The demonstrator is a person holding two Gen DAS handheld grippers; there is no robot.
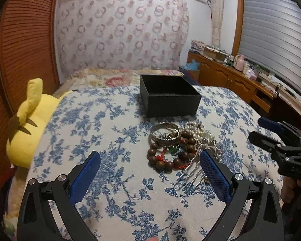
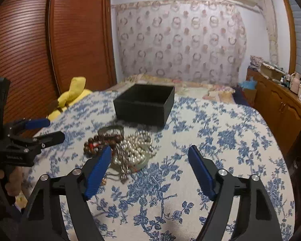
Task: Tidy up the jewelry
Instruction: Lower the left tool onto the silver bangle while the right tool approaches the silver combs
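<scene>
Two grippers are held spread wide above a bedspread (image 1: 86, 124) printed with blue flowers, and nothing is gripped by either. The black box (image 1: 170, 100) is taken as the landmark: it is seen open-topped, with no lid on it, standing on the bedspread. Just in front of the box, on the camera side, a heap of jewelry (image 1: 180, 142) is piled. Within the heap, metal bangles (image 1: 164, 132) are found nearest the box, a brown wooden bead bracelet (image 1: 170, 156) lies in front of them, and a strand of pearls (image 2: 138, 146) is tangled beside them, farther from the yellow plush toy. A silver chain (image 1: 190, 170) trails from the heap away from the box. The left gripper (image 1: 150, 160) is seen on the near side of the heap from the box, its jaws released; its right blue pad (image 1: 214, 174) lies over the heap's near edge, though contact cannot be confirmed. The right gripper (image 2: 150, 156) is likewise seen with jaws parted and empty, in front of the box, its left pad (image 2: 98, 170) overlapping the pearls in view. A yellow plush toy (image 1: 30, 124) is propped at the bed's edge, to the left of the box. A wooden cabinet (image 1: 230, 80) cluttered with small items is seen well to the right of the box.
</scene>
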